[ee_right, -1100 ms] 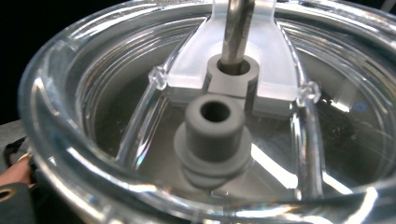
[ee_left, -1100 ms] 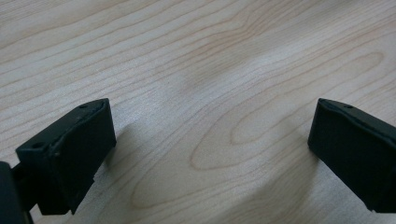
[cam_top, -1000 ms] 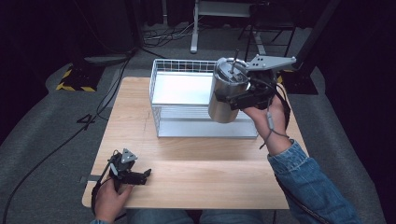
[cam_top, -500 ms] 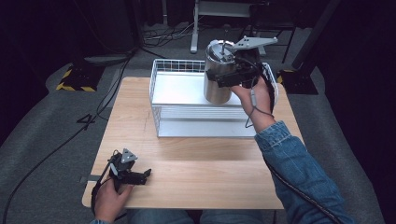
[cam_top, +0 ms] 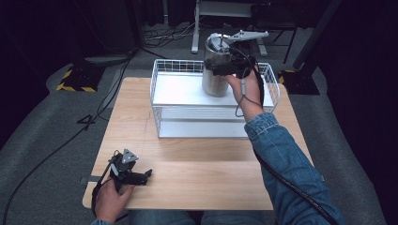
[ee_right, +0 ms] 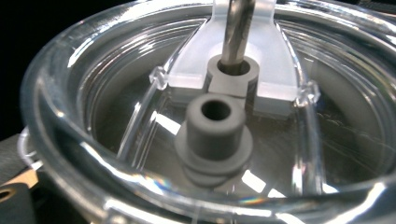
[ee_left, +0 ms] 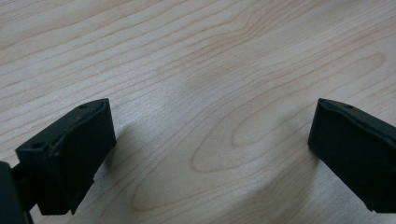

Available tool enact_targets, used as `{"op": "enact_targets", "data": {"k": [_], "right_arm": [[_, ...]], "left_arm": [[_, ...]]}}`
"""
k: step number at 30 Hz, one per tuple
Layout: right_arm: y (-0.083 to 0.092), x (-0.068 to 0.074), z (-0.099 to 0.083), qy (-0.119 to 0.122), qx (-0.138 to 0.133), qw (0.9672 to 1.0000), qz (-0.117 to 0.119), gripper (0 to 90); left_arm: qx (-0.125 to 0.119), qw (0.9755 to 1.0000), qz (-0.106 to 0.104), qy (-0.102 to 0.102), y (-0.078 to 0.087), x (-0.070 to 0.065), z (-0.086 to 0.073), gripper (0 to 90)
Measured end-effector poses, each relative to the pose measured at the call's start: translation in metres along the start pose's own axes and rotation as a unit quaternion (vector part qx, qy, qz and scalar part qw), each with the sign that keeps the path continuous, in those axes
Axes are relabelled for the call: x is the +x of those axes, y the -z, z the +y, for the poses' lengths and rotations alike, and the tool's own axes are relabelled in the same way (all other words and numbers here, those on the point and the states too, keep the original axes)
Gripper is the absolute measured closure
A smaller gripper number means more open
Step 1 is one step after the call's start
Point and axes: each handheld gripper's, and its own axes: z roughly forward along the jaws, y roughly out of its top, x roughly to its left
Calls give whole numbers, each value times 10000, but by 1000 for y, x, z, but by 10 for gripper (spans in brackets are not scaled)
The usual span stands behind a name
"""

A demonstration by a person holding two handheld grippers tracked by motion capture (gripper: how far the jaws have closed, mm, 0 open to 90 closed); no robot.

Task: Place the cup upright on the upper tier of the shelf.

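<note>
Over wire basket [cam_top: 162, 96]: steel tumbler [cam_top: 215, 77] clamped in R tongs [cam_top: 224, 65]; L tongs [cam_top: 141, 177] apart on table [cam_top: 211, 183].

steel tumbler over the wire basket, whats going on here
A person is carrying a steel tumbler with a clear lid in the right tool, holding it up over the back of the white wire basket on the wooden table. It hangs above the basket's white floor, not yet set down. The right gripper view looks straight onto the lid, where a metal straw passes through a grey grommet. The left tool rests open on the table's near left corner, holding nothing.
</note>
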Motion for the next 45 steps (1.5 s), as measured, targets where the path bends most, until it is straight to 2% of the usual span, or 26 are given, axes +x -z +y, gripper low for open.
{"op": "enact_targets", "data": {"k": [3,8,14,24,35,38,40,45], "right_arm": [[-6,-4,-3,4,26,10000,-74,38],[-10,-10,-7,-214,16,9998,33,38],[-14,-14,-10,-277,55,9996,80,37],[-16,-16,-13,-190,41,9997,161,35],[-17,-15,-14,-184,-21,9997,138,34],[-17,-15,-15,-161,-68,9998,103,30],[-17,-14,-16,-94,-101,9999,-1,0],[-14,-11,-15,-12,-63,10000,-61,0]], "left_arm": [[8,10000,11,7,0,0,0,12],[8,10000,22,16,0,0,0,12],[5,10000,21,16,0,0,0,12],[6,10000,23,18,0,0,0,12],[-2,10000,39,47,-1,-1,1,12],[0,10000,38,45,0,-1,1,12],[2,10000,45,29,0,0,1,12],[12,10000,55,45,-1,0,1,11]]}}
